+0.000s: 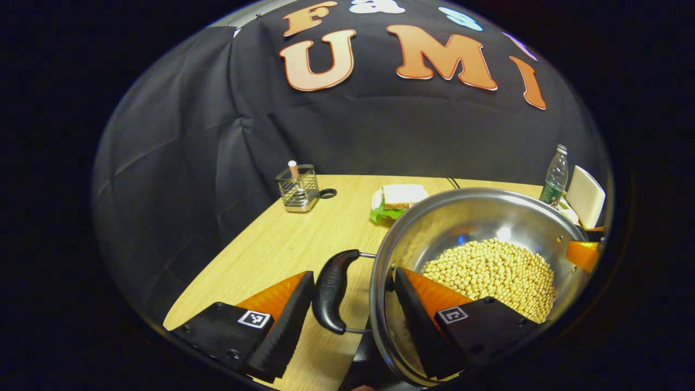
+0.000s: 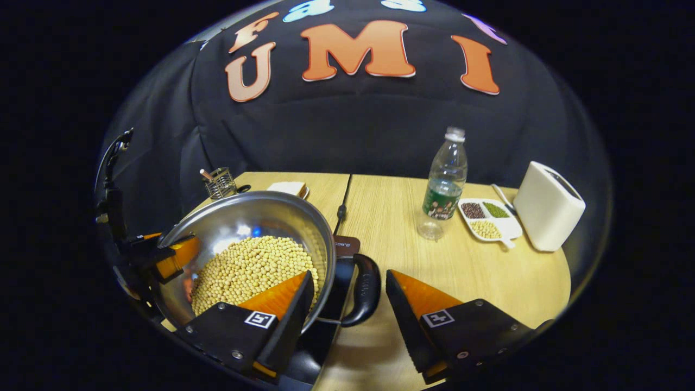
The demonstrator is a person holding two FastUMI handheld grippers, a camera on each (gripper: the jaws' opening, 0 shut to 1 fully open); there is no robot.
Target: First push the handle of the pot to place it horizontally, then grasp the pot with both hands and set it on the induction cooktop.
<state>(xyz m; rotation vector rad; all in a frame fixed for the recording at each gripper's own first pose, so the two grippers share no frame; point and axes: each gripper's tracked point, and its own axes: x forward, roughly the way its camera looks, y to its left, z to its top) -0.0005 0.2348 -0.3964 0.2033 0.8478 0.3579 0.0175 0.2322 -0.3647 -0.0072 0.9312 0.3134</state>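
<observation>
Nearest, left gripper (image 1: pixel 347 304) and right gripper (image 2: pixel 347 296), jaws released around the pot (image 2: pixel 247 244) handles, not yet clenched. Pot of beans seemingly over the dark induction cooktop (image 2: pixel 346 247) on the counter (image 2: pixel 461 271). Beyond, bottle (image 2: pixel 445 184) and toaster (image 2: pixel 548 206); handle push apparently done, placement nearly complete.

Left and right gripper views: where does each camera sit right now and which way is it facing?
Left gripper view: rides the left gripper, facing the back wall; its fingers straddle the pot's handle, one inside the rim.
Right gripper view: rides the right gripper, straddling the opposite handle; bottle and toaster beyond; the left gripper shows at the far rim.
Shared: the pot of beans, sandwich, wooden table.
</observation>
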